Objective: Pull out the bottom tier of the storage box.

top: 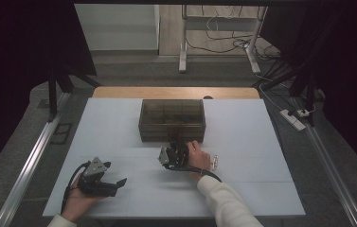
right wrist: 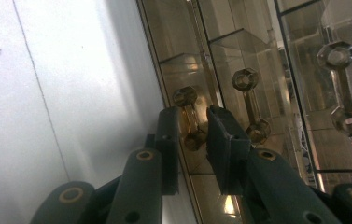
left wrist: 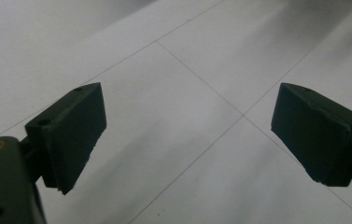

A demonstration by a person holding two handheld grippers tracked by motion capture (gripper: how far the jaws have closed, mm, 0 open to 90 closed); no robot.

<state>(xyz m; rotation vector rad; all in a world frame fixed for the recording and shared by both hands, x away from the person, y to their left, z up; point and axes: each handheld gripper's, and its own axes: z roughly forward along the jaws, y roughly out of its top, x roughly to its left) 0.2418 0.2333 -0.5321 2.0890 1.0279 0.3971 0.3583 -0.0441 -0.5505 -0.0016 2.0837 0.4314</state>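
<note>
**Black claws, white sleeve**

Nearest the smoked box (top: pixel 172 120), the right claw (right wrist: pixel 193 135) has matte black jaws with brass-ringed pivot holes, a black cable and a white sleeve (top: pixel 223 201). The left claw (top: pixel 101 178) carries a grey three-cornered plate and a black cable.

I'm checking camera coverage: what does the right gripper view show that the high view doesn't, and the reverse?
Right gripper view alone: three faceted drawer handles on the box front, with the right hand-held gripper narrowed around the nearest handle; whether the pads touch it I cannot tell.
High view alone: the left hand-held gripper resting open at the table's near left, the person's forearms, the whole white table, the floor and desk legs beyond.
Both: the smoky transparent drawer box and the white tabletop.
</note>
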